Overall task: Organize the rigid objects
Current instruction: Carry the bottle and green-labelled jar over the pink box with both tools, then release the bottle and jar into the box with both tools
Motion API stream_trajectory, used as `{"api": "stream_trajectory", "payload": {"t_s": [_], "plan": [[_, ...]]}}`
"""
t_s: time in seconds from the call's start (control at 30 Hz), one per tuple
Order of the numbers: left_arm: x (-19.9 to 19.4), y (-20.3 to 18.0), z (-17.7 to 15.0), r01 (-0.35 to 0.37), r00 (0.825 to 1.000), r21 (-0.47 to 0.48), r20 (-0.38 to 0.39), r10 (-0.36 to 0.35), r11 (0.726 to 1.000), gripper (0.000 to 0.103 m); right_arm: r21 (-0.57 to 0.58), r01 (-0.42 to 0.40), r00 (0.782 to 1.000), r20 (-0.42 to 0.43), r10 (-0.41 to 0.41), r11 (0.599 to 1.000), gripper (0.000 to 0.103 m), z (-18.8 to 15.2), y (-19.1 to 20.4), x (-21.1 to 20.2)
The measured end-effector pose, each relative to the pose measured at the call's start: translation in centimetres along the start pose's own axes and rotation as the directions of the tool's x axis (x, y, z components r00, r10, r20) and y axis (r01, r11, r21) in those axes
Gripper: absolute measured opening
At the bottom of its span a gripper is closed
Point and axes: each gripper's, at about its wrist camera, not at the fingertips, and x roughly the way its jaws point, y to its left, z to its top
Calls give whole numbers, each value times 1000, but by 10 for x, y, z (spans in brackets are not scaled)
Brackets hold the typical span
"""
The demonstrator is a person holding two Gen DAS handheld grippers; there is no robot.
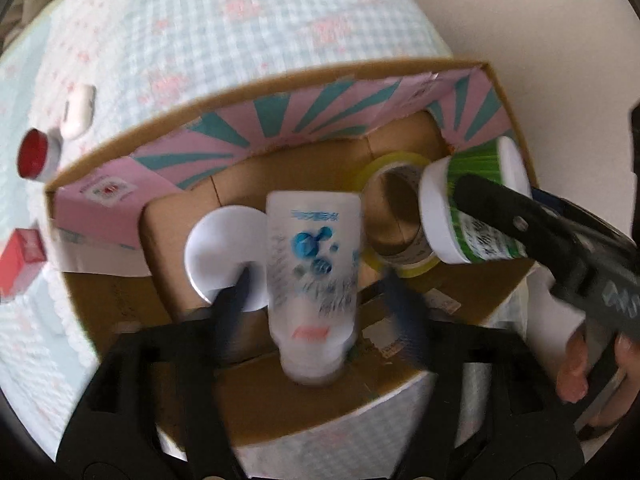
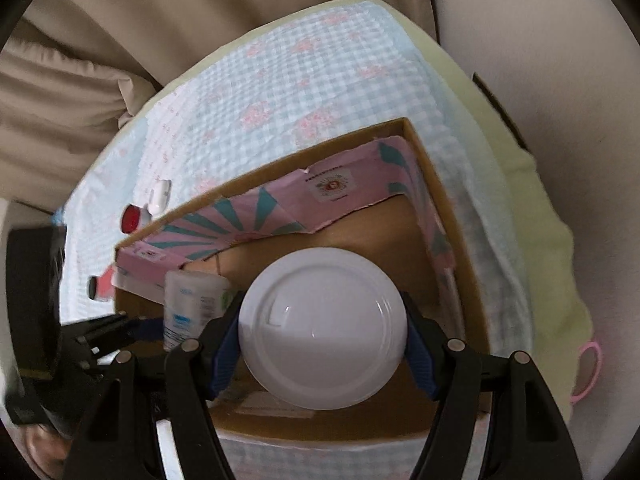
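Note:
An open cardboard box (image 1: 516, 120) with a pink and teal lining sits on a checked cloth. My left gripper (image 1: 316, 284) hangs over the box with its fingers spread wider than a white squeeze bottle (image 1: 310, 256) with blue dots that stands between them; blur hides any contact. My right gripper (image 2: 324, 332) is shut on a white-lidded green jar (image 2: 322, 320), held over the box's right side. The jar (image 1: 476, 204) also shows in the left wrist view, next to a roll of yellow tape (image 1: 394, 216). A white round lid (image 1: 224, 248) lies in the box.
Outside the box on the cloth (image 1: 200, 20) lie a red-capped bottle (image 1: 38, 154), a white case (image 1: 80, 110) and a red box (image 1: 20, 262). A pink ring (image 2: 588, 368) hangs at the right. Beige fabric (image 2: 120, 40) lies behind.

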Motion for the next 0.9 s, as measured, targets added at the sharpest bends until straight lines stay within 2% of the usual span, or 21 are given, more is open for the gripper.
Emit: {"api": "stream_trajectory", "payload": {"t_s": [0.03,0.1,0.13,0.2,0.3,0.43,0.67,0.9], "plan": [[-5,1,-1,1,1000,0,16,-1,1000,103,20,-8,1000,2,8,1000,67,2,0,1],[-10,3,-4,3,1000,5,22,-4,1000,103,83,-42,999,9,41,996,86,4,-4,0],[-11,6,-7,0,1000,8,16,0,1000,103,109,-57,998,27,54,992,103,4,-4,-3],[-14,11,-14,-13,1000,12,12,13,1000,103,160,-93,994,70,83,983,103,3,-8,-13],[-15,20,-23,-24,1000,2,12,24,1000,103,202,-93,990,120,70,975,103,-4,-10,-25],[-20,32,-30,-12,1000,-34,19,13,999,103,215,-83,992,109,60,973,103,-11,-10,-27],[-38,38,-41,-35,998,-44,44,37,998,103,174,-60,995,84,45,983,103,-18,-1,-34],[-77,44,-57,-44,995,-70,85,50,997,103,148,-50,995,95,36,988,103,-26,11,-55]]}}
